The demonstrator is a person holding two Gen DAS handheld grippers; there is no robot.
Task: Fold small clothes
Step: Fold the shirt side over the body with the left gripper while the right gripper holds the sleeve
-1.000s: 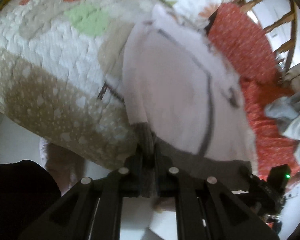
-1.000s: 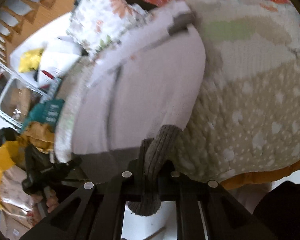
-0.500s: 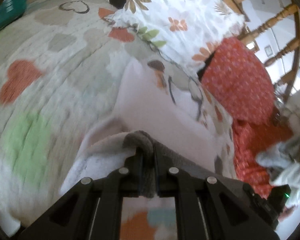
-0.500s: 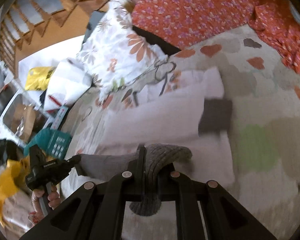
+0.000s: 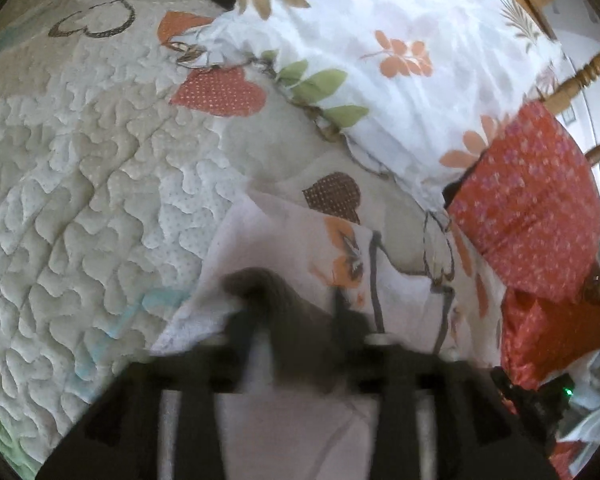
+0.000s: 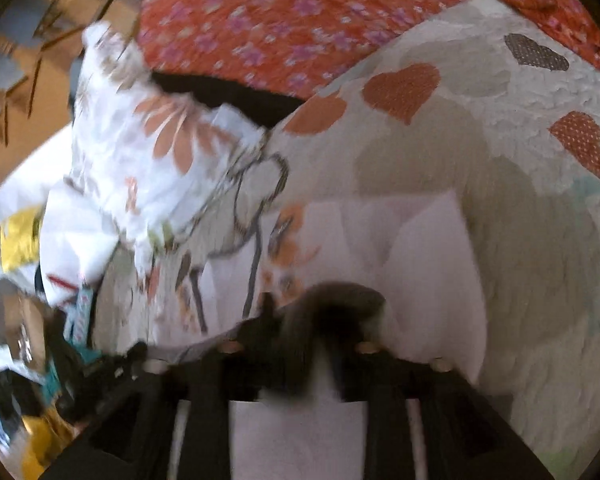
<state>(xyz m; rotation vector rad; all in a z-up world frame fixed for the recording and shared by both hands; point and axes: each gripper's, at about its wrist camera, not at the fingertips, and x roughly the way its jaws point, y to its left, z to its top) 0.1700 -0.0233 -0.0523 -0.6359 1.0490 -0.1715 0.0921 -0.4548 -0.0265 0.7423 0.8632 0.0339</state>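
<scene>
Both tongs (image 5: 296, 312) (image 6: 312, 320) now opening off garment's (image 5: 292, 240) grey hem (image 6: 340, 296), clamped a second earlier.

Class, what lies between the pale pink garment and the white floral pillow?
A strip of quilted heart-patterned bedspread, seen in the left wrist view, separates the garment from the pillow.

1. The left gripper (image 5: 296, 316) is built of matte black plastic, with two flat fingers (image 5: 240, 320) set on angled struts.
2. A round silver screw head (image 5: 376, 338) is fitted on its frame.
3. The right gripper (image 6: 312, 320) is made the same: black, angular, blurred.
4. Pale round screw heads (image 6: 366, 347) are seen along its crossbar.
</scene>
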